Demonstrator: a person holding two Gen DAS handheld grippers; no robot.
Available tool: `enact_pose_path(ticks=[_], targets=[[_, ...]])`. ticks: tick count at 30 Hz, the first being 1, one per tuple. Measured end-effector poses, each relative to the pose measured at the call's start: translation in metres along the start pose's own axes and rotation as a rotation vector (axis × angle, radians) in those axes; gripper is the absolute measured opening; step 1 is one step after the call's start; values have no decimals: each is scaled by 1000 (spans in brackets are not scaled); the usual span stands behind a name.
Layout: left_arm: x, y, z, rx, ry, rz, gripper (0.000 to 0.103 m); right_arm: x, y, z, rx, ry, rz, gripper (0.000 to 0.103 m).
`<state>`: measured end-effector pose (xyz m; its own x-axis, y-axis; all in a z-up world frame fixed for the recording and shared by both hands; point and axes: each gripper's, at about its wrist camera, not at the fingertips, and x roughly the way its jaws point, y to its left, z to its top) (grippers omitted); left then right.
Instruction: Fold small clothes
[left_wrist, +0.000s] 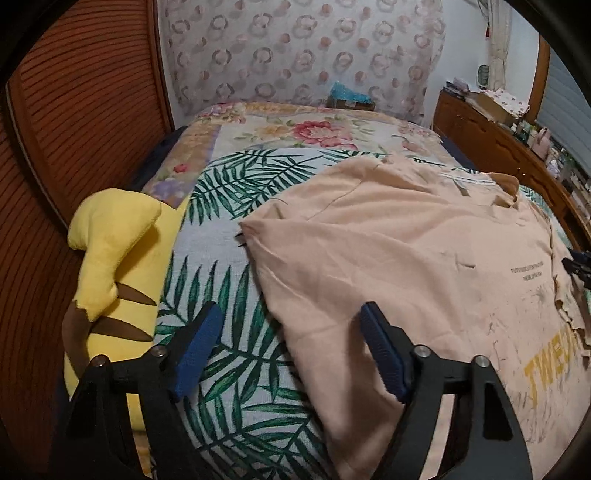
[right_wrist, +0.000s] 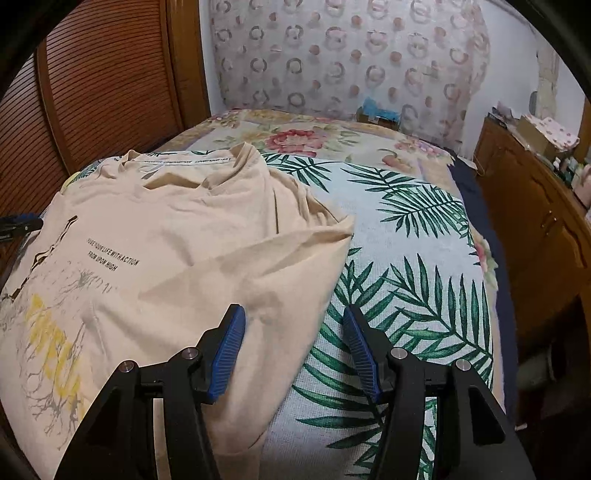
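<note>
Left wrist view: peach T-shirt (left_wrist: 399, 251) spread flat on bed, front print up, soft knit, lightly wrinkled, sleeve corner pointing left
Left gripper (left_wrist: 291, 354): jaws apart, blue ribbed pads, black frame with silver bolts; nothing clamped, shirt's lower left side edge lying below, between the fingers
Left gripper right finger (left_wrist: 380, 347): over shirt fabric, contact not clear
Left gripper left finger (left_wrist: 199, 347): over leaf-print cover, off the shirt
Bed cover (left_wrist: 236, 295): woven white cloth, green palm-leaf print; floral quilt (left_wrist: 306, 129) beyond it, pink flowers
Plush toy (left_wrist: 114, 266): yellow, brown stripes, fuzzy, lying at left bed edge, just beside the cover, apart from shirt
Wall side: slatted brown wood panel (left_wrist: 74, 122), ribbed; sheer curtain (left_wrist: 295, 51) with ring pattern behind bed
Dresser (left_wrist: 491, 140): brown wood, top cluttered with small items, too small to name
Right wrist view: T-shirt (right_wrist: 177, 243) at left half of the bed, collar (right_wrist: 184, 162) away from camera, printed white tape inside neck
Shirt print: small black text lines (right_wrist: 110, 258), large yellow letters (right_wrist: 55, 332), grey scratchy graphic, cracked look
Right gripper (right_wrist: 291, 347): jaws apart, holding nothing; shirt's right side edge running below, between the fingers, right finger over bare cover (right_wrist: 406, 280)
Other gripper: blue tip (right_wrist: 22, 221) at far left edge past the shirt
Box (right_wrist: 380, 114): at head of bed, blue stuff on top, contents unclear
</note>
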<state>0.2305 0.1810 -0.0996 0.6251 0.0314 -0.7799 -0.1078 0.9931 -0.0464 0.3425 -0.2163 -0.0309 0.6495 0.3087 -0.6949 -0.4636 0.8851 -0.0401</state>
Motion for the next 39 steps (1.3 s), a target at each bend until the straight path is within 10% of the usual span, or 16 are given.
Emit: enact_pose_path(ticks=[5, 12, 17, 34, 39], targets=[[4, -4, 6, 13, 26, -17, 47, 5, -1, 2, -8, 4, 3, 62], [10, -3, 6, -11, 40, 2, 41, 5, -2, 2, -8, 4, 7, 63], [7, -3, 5, -36, 35, -28, 9, 5, -2, 2, -8, 4, 7, 63], [-33, -38, 16, 37, -79, -167, 3, 6, -3, 4, -24, 14, 11, 61], [-44, -47, 15, 60, -98, -194, 3, 8, 4, 12, -40, 27, 40, 19]])
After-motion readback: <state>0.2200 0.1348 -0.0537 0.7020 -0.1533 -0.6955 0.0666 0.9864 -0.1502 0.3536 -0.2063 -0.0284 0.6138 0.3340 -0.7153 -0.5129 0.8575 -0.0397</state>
